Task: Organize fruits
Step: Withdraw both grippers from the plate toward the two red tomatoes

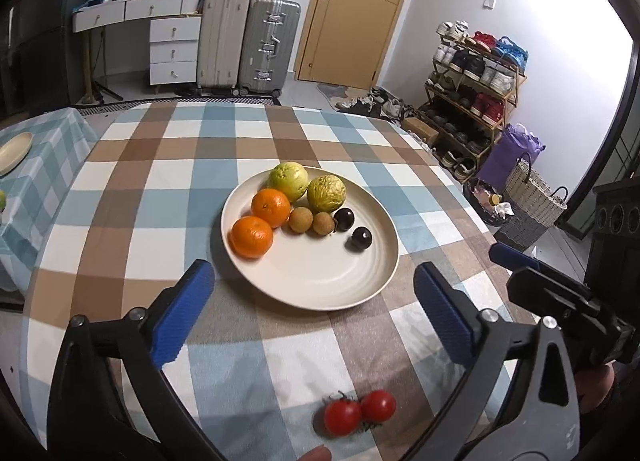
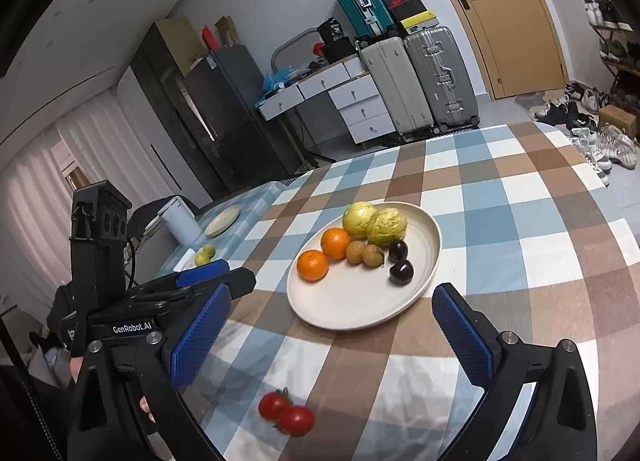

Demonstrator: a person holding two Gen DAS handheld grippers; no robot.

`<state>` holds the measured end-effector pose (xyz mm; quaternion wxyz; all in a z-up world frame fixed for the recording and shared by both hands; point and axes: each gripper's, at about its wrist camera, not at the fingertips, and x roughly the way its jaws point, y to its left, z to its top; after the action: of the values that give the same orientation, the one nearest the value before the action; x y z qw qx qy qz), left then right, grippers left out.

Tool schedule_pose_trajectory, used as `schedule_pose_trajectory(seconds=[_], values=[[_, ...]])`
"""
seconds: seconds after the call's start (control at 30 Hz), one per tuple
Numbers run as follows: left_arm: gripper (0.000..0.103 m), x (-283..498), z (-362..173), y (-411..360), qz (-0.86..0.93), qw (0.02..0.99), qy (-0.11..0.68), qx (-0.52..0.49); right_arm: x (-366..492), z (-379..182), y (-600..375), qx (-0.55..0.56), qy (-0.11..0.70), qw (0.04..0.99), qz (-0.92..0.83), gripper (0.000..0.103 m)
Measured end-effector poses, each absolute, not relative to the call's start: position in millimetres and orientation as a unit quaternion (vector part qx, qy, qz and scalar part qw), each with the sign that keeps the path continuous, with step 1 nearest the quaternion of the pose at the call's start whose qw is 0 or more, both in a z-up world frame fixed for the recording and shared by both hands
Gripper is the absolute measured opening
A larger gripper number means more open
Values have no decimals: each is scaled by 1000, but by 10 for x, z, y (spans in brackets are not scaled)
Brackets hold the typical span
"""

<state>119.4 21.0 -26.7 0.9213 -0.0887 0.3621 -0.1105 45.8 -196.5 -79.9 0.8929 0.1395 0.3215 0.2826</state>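
Note:
A cream plate point(image 1: 312, 281) point(image 2: 352, 309) on the checked tablecloth holds two oranges point(image 1: 260, 221) point(image 2: 324, 253), two green-yellow guavas point(image 1: 306, 185) point(image 2: 374, 221), two brown longans point(image 1: 312, 221) point(image 2: 364, 253) and two dark plums point(image 1: 352, 229) point(image 2: 400, 263). Two red cherry tomatoes point(image 1: 358, 411) point(image 2: 286, 413) lie on the cloth in front of the plate, close to me. My left gripper point(image 1: 314, 321) is open and empty above the cloth, between plate and tomatoes. My right gripper point(image 2: 332, 337) is open and empty, beside the left one point(image 2: 200, 281).
A second table at the left carries a small plate point(image 1: 14, 151) point(image 2: 222, 221), a white jug point(image 2: 180, 221) and a green fruit point(image 2: 204, 255). Suitcases point(image 1: 248, 45), drawers, a door, a shoe rack point(image 1: 472, 77) and baskets point(image 1: 528, 197) stand beyond the table.

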Motion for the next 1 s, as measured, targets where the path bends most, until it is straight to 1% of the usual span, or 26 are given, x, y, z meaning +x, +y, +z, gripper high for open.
schedule_pose_trajectory(seconds=[0.13, 0.37, 0.57, 0.93, 1.0], values=[[102, 1032, -305, 248, -101, 923, 361, -90, 342, -806, -1945, 132, 323, 895, 280, 103], [102, 747, -492, 269, -81, 924, 365, -76, 104, -905, -1832, 96, 327, 894, 292, 103], [102, 514, -720, 360, -68, 923, 372, -75, -81, -1150, -1685, 71, 356, 877, 314, 103], [102, 362, -1050, 618, -54, 908, 400, -112, -218, -1465, -1440, 25, 395, 857, 330, 102], [102, 365, -1059, 637, -54, 908, 401, -114, -208, -1492, -1395, 20, 398, 854, 335, 100]])
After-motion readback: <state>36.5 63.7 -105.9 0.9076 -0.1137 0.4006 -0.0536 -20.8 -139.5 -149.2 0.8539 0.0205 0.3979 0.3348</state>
